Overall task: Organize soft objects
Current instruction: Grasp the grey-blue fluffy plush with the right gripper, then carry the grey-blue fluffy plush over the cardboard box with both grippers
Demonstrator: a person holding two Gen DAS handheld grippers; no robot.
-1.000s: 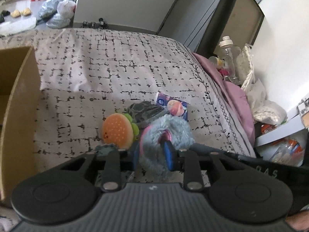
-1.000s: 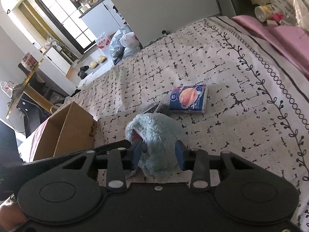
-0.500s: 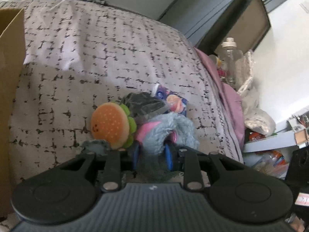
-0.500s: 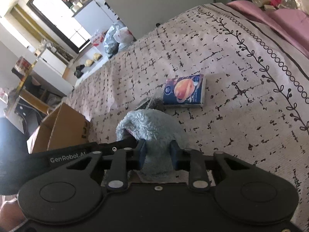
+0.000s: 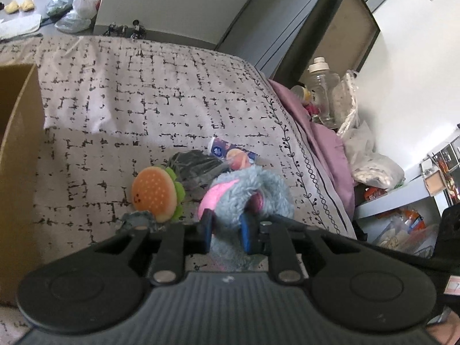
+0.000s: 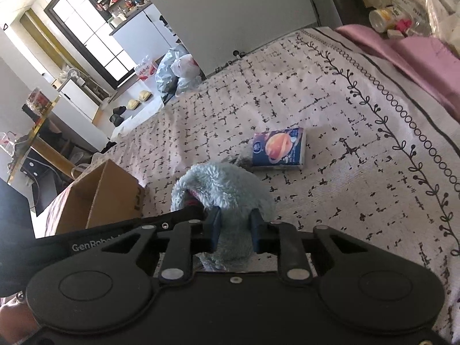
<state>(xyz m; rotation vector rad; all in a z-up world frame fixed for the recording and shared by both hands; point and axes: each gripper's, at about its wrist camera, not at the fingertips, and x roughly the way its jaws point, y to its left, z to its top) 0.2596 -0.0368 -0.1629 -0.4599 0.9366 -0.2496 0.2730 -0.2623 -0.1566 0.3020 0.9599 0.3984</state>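
A fluffy blue-grey plush with pink parts is held between both grippers above the patterned bedspread. My left gripper is shut on its near end. My right gripper is shut on the same plush from the other side. A burger-shaped plush lies on the bed just left of it. A dark grey soft item lies behind the burger. A small blue tissue pack lies on the bed beyond; it also shows in the left wrist view.
An open cardboard box stands at the left of the bed, also in the right wrist view. A pink pillow and a cluttered bedside with a bottle and bags are at the right.
Both grippers have closed tighter on the blue plush and it has risen slightly off the bedspread. The burger plush and tissue pack have not moved.
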